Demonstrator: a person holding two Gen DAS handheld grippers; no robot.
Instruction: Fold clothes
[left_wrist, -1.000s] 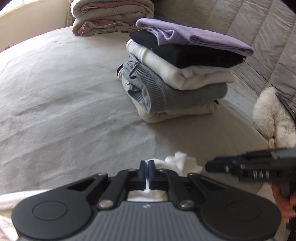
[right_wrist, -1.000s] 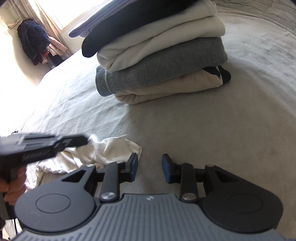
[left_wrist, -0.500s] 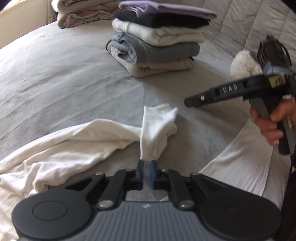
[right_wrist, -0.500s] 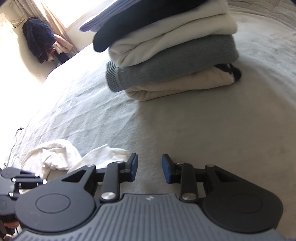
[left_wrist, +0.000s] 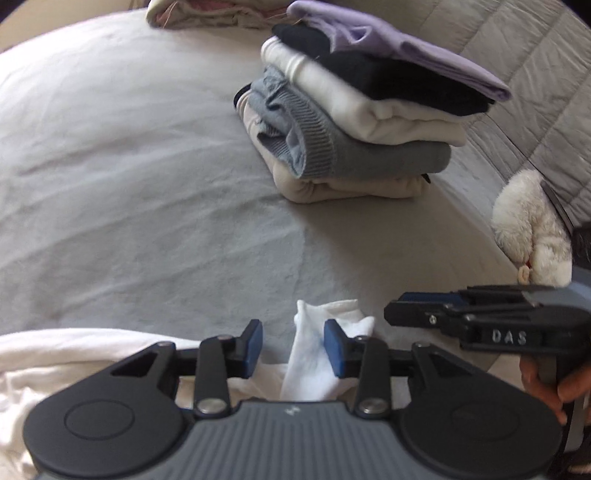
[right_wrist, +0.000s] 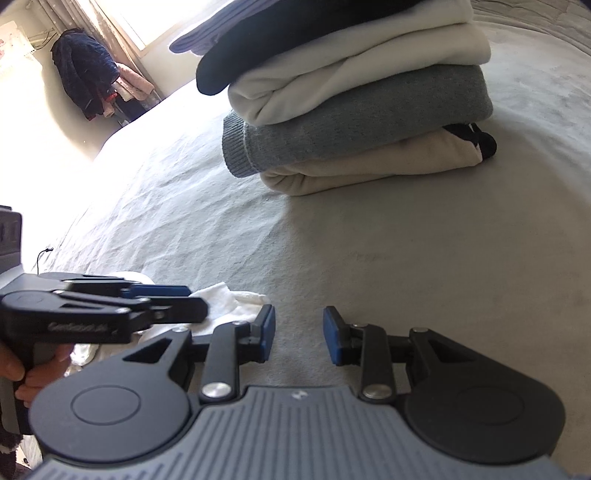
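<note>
Now your left gripper (left_wrist: 293, 347) is opening: a second ago its blue pads were pinched together on the white garment (left_wrist: 314, 365), and at present they stand apart with a fold of that cloth rising between them, clear of the left pad (left_wrist: 253, 345); contact with the right pad cannot be confirmed. The garment lies crumpled on the grey bedsheet (left_wrist: 129, 184), directly under and behind this gripper, trailing off to the left. Your right gripper (right_wrist: 299, 339) is unchanged, its jaws parted over bare sheet with nothing between them, just beside the garment's edge (right_wrist: 229, 299). The stack of folded clothes (left_wrist: 362, 122) sits as before, well apart from both grippers, with a fluffy white toy (left_wrist: 528, 229) to its right.
</note>
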